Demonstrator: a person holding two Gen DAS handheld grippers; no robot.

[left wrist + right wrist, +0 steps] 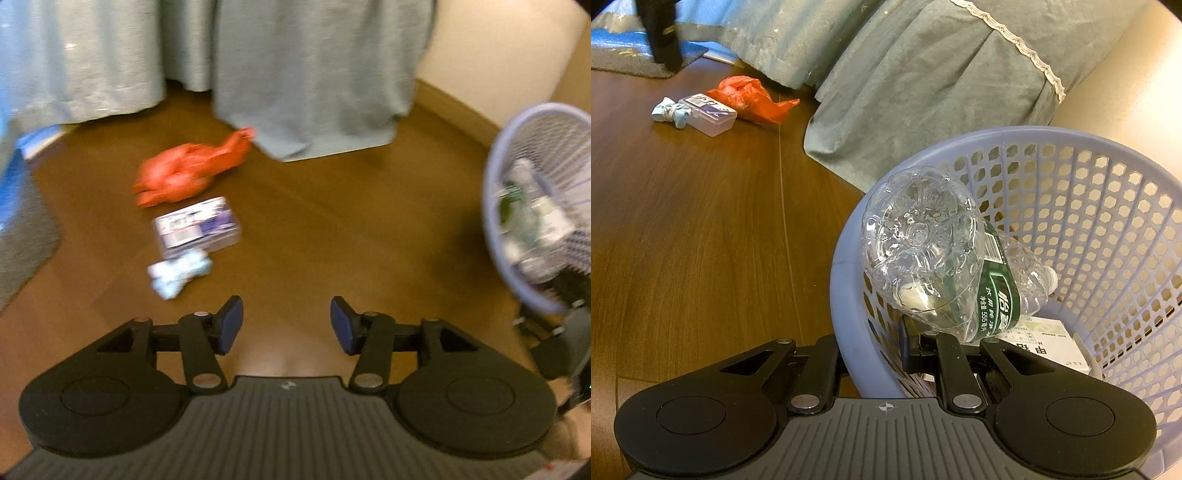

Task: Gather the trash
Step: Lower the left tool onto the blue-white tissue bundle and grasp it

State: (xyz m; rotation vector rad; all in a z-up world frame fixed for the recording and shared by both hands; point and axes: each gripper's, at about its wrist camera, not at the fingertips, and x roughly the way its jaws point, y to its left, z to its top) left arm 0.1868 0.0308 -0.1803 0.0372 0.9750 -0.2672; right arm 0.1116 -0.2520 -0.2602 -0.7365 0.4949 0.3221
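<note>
**Three scraps left on the floor, and a basket held by its rim**

The rubbish still to collect lies in a tight row on the wood floor: a crumpled blue-white tissue (180, 272), a small clear plastic box (198, 226) touching it, and a red plastic bag (188, 171) just beyond, all at about eleven o'clock from the left gripper (286, 325). That gripper is empty, its jaws partly apart, well short of the tissue. Because the pieces touch, a grab at the tissue could nudge the box or catch both.

At three o'clock the right gripper (875, 350) is pinched on the rim of the lavender basket (1071, 147), one finger inside, one outside. The basket looks tipped, and a clear bottle (934, 258) pokes over its rim above a carton (1049, 345); more tilt could spill it.
</note>
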